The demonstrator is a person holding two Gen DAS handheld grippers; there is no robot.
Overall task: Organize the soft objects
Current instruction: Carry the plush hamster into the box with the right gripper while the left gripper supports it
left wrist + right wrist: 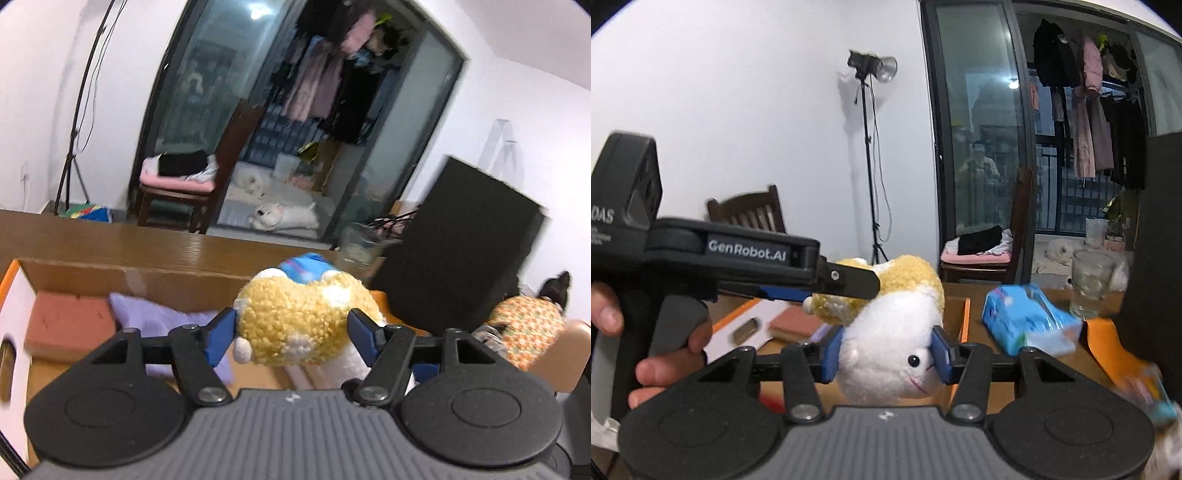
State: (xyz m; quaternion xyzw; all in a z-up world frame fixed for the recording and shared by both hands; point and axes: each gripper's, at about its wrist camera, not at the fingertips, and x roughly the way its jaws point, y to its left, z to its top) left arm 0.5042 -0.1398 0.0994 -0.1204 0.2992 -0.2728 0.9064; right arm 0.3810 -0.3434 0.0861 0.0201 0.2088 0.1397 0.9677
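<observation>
A plush toy with a yellow curly body (303,317) and a white head (890,354) hangs above an open cardboard box (147,275). My left gripper (291,332) is shut on the yellow body. My right gripper (886,354) is shut on the white head. The left gripper also shows in the right wrist view (827,284), reaching in from the left over the toy. Inside the box lie a red-brown sponge block (68,325) and a purple cloth (162,321).
A blue tissue pack (1030,321) and a glass (1089,280) stand on the wooden table (147,243) right of the box. A black panel (465,251) rises at the right. An orange packet (1123,362) lies near the right edge. Chairs stand behind the table.
</observation>
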